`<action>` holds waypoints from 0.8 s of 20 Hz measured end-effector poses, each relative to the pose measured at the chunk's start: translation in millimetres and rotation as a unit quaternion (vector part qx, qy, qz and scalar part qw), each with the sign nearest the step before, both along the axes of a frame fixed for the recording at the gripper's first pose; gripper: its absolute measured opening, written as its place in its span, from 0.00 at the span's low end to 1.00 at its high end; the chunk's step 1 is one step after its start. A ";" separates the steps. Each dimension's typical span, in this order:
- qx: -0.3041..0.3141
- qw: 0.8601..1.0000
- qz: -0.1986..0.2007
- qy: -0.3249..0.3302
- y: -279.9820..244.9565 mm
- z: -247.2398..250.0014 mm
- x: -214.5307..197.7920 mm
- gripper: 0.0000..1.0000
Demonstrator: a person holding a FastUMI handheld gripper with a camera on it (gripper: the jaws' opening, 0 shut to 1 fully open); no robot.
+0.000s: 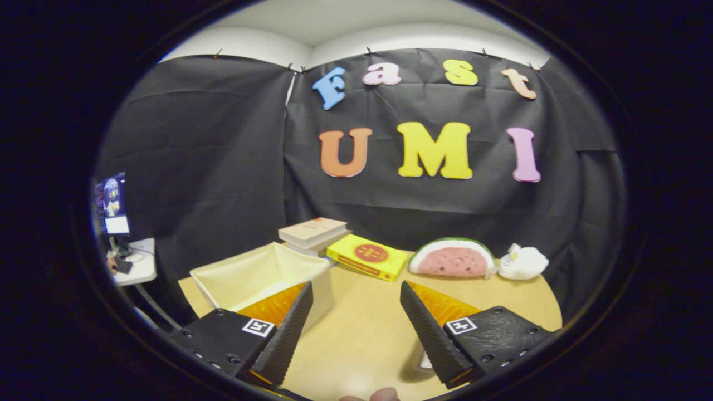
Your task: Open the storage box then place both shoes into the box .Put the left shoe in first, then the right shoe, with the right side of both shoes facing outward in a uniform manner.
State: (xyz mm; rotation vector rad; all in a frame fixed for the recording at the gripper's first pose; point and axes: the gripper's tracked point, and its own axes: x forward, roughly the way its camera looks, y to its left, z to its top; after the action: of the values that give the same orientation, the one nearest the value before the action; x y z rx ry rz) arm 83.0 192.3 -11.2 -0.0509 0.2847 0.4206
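Observation:
A cream fabric storage box stands open-topped on the wooden table, just ahead of and partly behind my left finger. Its inside looks bare from here. My gripper hangs above the table, open, with a wide gap and nothing between the fingers. My right finger hovers over bare tabletop. A fingertip of the person holding me shows below the fingers.
Beyond the box lie stacked books and a yellow book. A watermelon-slice plush and a small white plush rest at the table's far right. A side stand with a screen is off to the left.

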 end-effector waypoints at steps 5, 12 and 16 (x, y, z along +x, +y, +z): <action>-0.024 0.992 -0.088 0.086 -99.9 -60.2 27.6 0.95; -0.038 0.965 -0.115 0.233 -125.5 -146.4 49.2 0.96; -0.033 0.948 -0.124 0.291 -116.2 -179.1 59.7 0.96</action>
State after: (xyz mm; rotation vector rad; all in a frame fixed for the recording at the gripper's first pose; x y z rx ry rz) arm 142.7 76.1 -190.2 0.0455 0.8801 0.1661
